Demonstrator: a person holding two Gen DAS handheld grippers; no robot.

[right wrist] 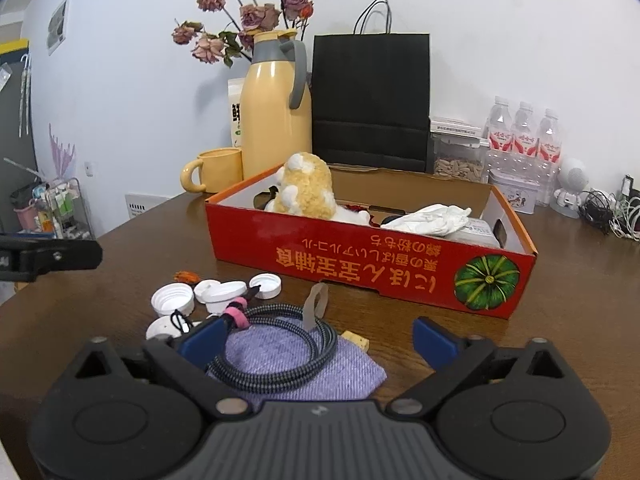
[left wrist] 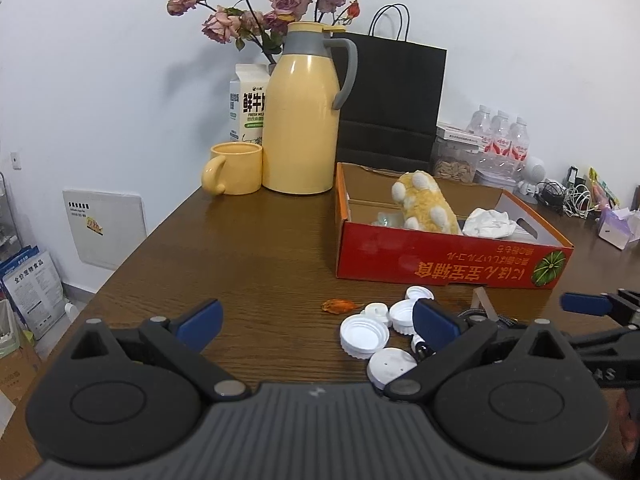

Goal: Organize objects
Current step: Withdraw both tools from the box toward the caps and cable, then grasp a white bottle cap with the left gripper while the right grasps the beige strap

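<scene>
A red cardboard box (left wrist: 440, 268) (right wrist: 360, 264) stands on the brown table, holding a yellow plush toy (left wrist: 430, 202) (right wrist: 308, 190) and crumpled white cloth (left wrist: 492, 222) (right wrist: 430, 216). Several white lids (left wrist: 364, 336) (right wrist: 172, 298) lie in front of it, beside a dried orange flower (left wrist: 338, 306) (right wrist: 186, 277). A coiled braided cable (right wrist: 276, 344) lies on a purple cloth (right wrist: 304, 368). My left gripper (left wrist: 316, 320) is open and empty, its right finger over the lids. My right gripper (right wrist: 316, 336) is open and empty, straddling the cable and cloth.
At the back stand a yellow thermos (left wrist: 302, 120) (right wrist: 276, 116), yellow mug (left wrist: 234, 168) (right wrist: 212, 170), milk carton (left wrist: 246, 104), dried roses (left wrist: 260, 12), black paper bag (left wrist: 390, 96) (right wrist: 370, 100), water bottles (right wrist: 524, 136), a seed jar (right wrist: 458, 158) and tangled cables (right wrist: 616, 212).
</scene>
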